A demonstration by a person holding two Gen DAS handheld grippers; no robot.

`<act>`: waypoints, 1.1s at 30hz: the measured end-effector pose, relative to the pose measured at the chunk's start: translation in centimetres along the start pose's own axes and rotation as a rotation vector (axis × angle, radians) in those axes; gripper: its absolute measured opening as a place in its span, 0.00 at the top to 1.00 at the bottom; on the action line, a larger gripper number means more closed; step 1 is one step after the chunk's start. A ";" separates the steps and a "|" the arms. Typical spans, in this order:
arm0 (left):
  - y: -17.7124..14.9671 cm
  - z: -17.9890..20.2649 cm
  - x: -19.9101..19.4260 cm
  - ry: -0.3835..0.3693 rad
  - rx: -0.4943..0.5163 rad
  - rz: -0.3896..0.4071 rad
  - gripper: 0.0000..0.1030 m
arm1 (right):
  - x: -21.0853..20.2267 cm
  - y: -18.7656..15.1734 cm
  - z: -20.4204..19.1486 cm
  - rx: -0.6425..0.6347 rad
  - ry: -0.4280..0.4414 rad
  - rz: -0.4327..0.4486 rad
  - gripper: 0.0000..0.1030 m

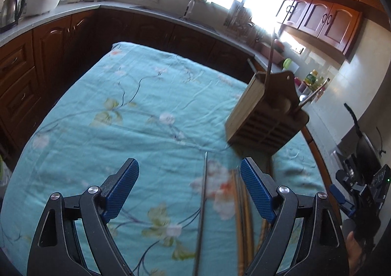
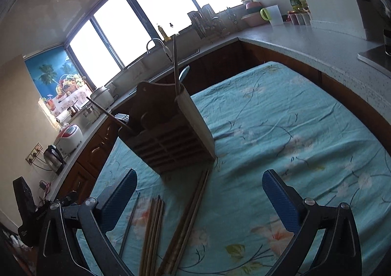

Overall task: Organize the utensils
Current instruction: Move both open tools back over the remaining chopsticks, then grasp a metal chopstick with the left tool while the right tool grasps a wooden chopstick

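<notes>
While both tools (image 1: 189,186) (image 2: 199,193) gape empty, chopsticks (image 2: 156,227) on floral cloth (image 2: 281,117), wooden holder (image 2: 171,129) beyond

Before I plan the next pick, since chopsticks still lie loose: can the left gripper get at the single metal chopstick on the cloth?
Probably yes. The left gripper is open and empty, the metal chopstick lies between its fingers on the cloth, and nothing covers it. The wooden chopsticks lie close beside it.

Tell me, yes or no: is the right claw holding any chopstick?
No: the right claw stands open above the chopsticks on the cloth, touching none.
</notes>
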State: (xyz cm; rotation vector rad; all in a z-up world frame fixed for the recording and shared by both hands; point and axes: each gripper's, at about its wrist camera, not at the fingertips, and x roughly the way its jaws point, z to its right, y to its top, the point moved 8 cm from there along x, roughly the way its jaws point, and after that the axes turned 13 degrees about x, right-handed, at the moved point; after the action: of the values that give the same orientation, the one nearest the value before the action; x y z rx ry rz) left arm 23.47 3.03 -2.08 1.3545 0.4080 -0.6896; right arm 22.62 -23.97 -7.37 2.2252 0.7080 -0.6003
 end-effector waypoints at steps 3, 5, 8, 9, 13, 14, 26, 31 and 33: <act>-1.4 -0.1 0.1 0.007 0.006 -0.029 0.15 | 0.0 -1.6 0.3 -0.003 -0.010 -0.023 0.00; -2.2 0.1 0.2 0.009 0.018 -0.045 0.15 | 0.1 -2.5 0.3 -0.011 -0.018 -0.035 0.00; -2.7 0.4 0.6 0.032 0.054 -0.065 0.15 | 0.5 -3.1 0.1 -0.028 -0.028 -0.053 0.00; -2.8 0.6 0.7 0.038 0.067 -0.068 0.15 | 0.7 -3.3 0.0 -0.035 -0.032 -0.061 0.00; -2.8 1.0 1.3 0.051 0.095 -0.087 0.15 | 1.5 -4.0 -0.9 -0.073 -0.030 -0.086 0.00; -2.8 1.1 1.5 0.056 0.101 -0.096 0.15 | 1.8 -4.2 -1.0 -0.084 -0.036 -0.089 0.01; -3.6 2.0 4.3 0.066 0.161 -0.182 0.16 | 8.9 -7.1 -1.4 -0.169 -0.150 -0.259 0.56; -3.8 2.0 4.4 0.060 0.161 -0.194 0.17 | 10.0 -8.4 -1.8 -0.303 -0.217 -0.290 0.74; -3.8 1.9 4.4 0.062 0.157 -0.196 0.17 | 9.3 -8.8 -1.7 -0.325 -0.200 -0.309 0.75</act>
State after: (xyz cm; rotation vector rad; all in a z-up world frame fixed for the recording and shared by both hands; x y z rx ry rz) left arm 23.97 0.02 -7.38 1.4994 0.5500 -0.8570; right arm 24.26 -14.61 -16.17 1.7439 0.9772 -0.7849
